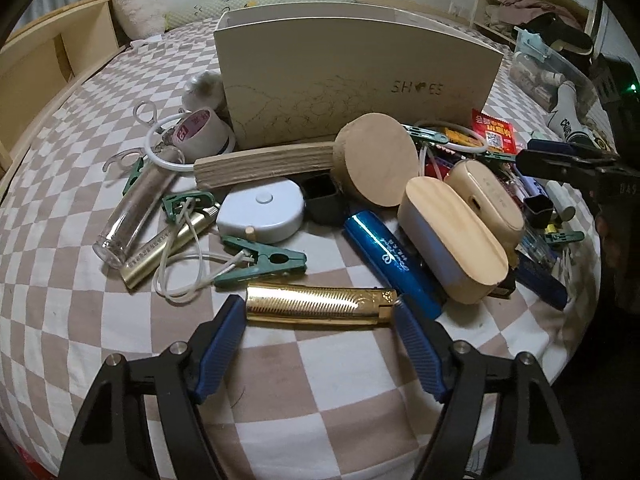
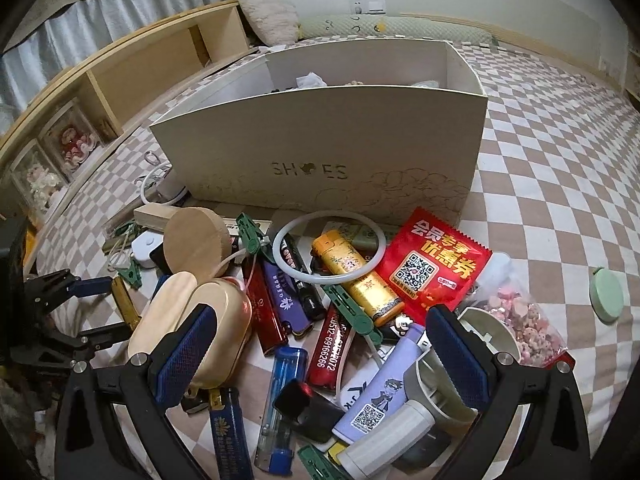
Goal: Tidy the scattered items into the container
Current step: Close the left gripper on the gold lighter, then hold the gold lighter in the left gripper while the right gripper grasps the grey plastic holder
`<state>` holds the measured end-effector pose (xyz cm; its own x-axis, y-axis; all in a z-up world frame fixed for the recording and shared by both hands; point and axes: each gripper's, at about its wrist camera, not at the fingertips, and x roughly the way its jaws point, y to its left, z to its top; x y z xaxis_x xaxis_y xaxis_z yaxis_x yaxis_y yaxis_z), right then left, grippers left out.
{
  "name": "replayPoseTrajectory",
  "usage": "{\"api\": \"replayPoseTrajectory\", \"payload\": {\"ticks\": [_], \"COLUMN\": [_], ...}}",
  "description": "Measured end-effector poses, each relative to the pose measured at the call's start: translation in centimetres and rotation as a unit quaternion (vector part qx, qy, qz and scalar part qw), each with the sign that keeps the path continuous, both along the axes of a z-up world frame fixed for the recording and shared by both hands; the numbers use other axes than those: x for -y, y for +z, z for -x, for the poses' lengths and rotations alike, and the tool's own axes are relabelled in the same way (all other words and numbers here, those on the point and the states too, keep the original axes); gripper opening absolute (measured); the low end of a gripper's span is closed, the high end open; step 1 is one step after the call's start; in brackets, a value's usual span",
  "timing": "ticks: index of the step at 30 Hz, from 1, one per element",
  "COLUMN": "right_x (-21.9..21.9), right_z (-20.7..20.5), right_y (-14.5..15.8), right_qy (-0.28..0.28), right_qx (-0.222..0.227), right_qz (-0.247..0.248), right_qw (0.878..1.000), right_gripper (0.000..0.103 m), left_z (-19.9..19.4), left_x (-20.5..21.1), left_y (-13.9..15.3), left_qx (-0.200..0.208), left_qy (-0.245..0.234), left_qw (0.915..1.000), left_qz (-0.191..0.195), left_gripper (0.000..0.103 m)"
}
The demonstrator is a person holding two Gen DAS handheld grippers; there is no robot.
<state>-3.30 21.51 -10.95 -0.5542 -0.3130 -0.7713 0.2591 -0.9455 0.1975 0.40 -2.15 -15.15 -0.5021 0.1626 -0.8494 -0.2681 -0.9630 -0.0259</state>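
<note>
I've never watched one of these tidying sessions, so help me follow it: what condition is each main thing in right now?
Shoe box: upright, open-topped, a few things already inside.
Gold lighter: flat on the bedsheet, between the left gripper's pads.
Left gripper: pads at the lighter's ends, contact unclear.
Right gripper: open, empty, above the pile.
White ring: lying around a yellow lighter.

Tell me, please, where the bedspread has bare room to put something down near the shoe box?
Bare checkered bedspread lies right of the shoe box, reaching the green round lid. The near strip under the left gripper, below the gold lighter, is also free. Directly before the box, lighters, clips and cases are crowded.
</note>
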Motion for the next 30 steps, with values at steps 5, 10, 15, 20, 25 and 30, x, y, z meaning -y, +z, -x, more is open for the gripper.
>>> {"api": "replayPoseTrajectory", "payload": {"ticks": [5, 10, 15, 20, 25, 30], "right_x": [-0.1, -0.2, -0.5, -0.5, -1.1, -1.3], "right_z": [0.1, 0.1, -0.4, -1.3, -2.0, -2.0], "right_y": [-0.1, -0.1, 0.2, 0.3, 0.6, 2.0], "right_qy": [0.009, 0.024, 0.038, 0.033, 0.018, 0.065], "right_qx": [-0.001, 0.001, -0.005, -0.015, -0.011, -0.002], "right_qz": [0.003, 0.003, 0.005, 0.006, 0.018, 0.009], "right_qw": [1.000, 1.000, 0.999, 0.999, 1.000, 0.998], "right_gripper": [0.103, 0.103, 0.103, 0.103, 0.103, 0.103], "left_z": [0.0, -0.2, -0.1, 0.0, -0.1, 0.0], "left_x": [-0.2, -1.1, -1.0, -0.9, -0.9, -0.9], "left_y": [0.0, -0.7, -0.8, -1.0, -1.2, -1.1], "left_qx": [-0.004, -0.010, -0.017, -0.027, -0.035, -0.036], "left_qy": [-0.003, -0.015, -0.010, 0.017, 0.038, 0.039], "left_qw": [1.0000, 0.9993, 0.9994, 0.9994, 0.9986, 0.9986], "left_qz": [0.003, 0.033, 0.029, 0.016, 0.007, 0.003], "left_gripper": [0.079, 0.081, 0.081, 0.081, 0.081, 0.081]}}
